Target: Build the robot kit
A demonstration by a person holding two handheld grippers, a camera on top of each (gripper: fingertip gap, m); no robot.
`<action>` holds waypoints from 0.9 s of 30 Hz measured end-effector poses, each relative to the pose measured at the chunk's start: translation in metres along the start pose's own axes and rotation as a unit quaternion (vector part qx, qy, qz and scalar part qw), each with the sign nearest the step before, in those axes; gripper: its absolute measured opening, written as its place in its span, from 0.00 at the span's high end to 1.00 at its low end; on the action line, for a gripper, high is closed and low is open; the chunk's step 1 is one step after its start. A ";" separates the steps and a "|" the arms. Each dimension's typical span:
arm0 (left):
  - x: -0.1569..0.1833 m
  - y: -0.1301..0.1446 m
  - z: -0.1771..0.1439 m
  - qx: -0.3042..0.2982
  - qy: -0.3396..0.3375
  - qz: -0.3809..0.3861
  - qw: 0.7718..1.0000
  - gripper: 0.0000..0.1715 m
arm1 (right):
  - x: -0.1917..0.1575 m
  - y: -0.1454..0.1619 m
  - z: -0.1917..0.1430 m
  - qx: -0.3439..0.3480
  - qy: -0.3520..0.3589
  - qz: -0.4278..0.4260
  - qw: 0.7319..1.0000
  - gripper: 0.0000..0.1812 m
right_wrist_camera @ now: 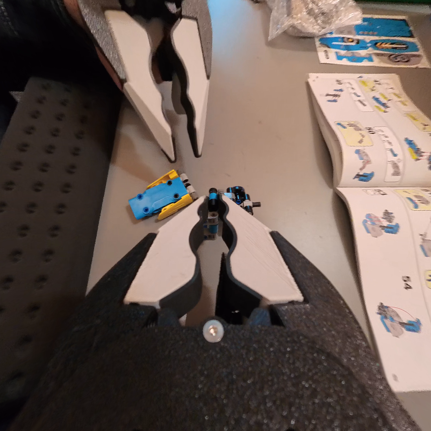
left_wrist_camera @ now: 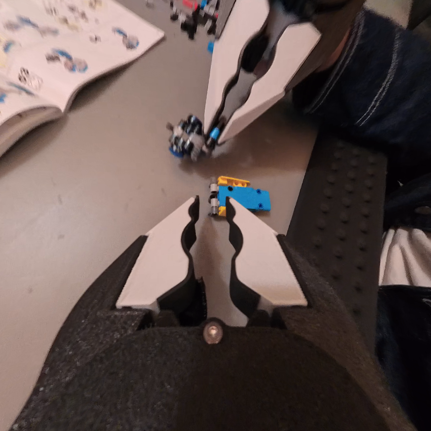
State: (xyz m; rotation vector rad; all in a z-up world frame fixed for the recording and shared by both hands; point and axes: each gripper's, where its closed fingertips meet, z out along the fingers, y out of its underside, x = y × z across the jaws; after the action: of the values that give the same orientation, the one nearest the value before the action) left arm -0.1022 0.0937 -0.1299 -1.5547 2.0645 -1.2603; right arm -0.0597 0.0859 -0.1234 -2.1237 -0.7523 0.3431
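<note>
Right gripper [right_wrist_camera: 212, 198] fingers pinch black-blue-grey brick assembly [right_wrist_camera: 212, 210]; left gripper [left_wrist_camera: 211, 198] fingers spread, empty.

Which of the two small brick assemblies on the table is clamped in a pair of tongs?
The black-and-grey assembly, held by the right tongs; the blue-and-yellow one lies free.

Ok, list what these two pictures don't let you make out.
- Small black-and-blue assembly: right gripper fingers cover its sides; motion-blurred in the left wrist view.
- Loose parts pile: blurred, cut by the left wrist view's top edge.
- Blue-and-yellow block: near corner behind a left gripper finger.
</note>
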 end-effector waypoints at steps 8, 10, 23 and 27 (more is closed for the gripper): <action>0.021 -0.004 0.032 -0.103 -0.040 -0.073 0.991 0.65 | 0.027 -0.004 -0.019 -0.003 0.102 -0.030 0.994 0.96; 0.018 0.002 0.038 -0.133 -0.084 -0.055 0.986 0.65 | 0.026 -0.004 -0.020 -0.006 0.102 -0.036 0.994 0.96; 0.029 -0.009 0.033 -0.108 -0.064 0.064 0.990 0.72 | 0.035 -0.018 -0.046 0.052 0.117 0.004 0.992 0.96; 0.052 -0.090 -0.025 0.206 0.084 0.030 0.974 0.72 | 0.012 -0.066 -0.079 0.217 0.003 0.069 0.974 0.96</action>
State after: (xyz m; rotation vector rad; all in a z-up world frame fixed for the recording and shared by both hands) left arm -0.0804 0.0551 -0.0321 -1.2262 1.7704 -1.7157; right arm -0.0385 0.0746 -0.0230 -1.7620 -0.4720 0.5245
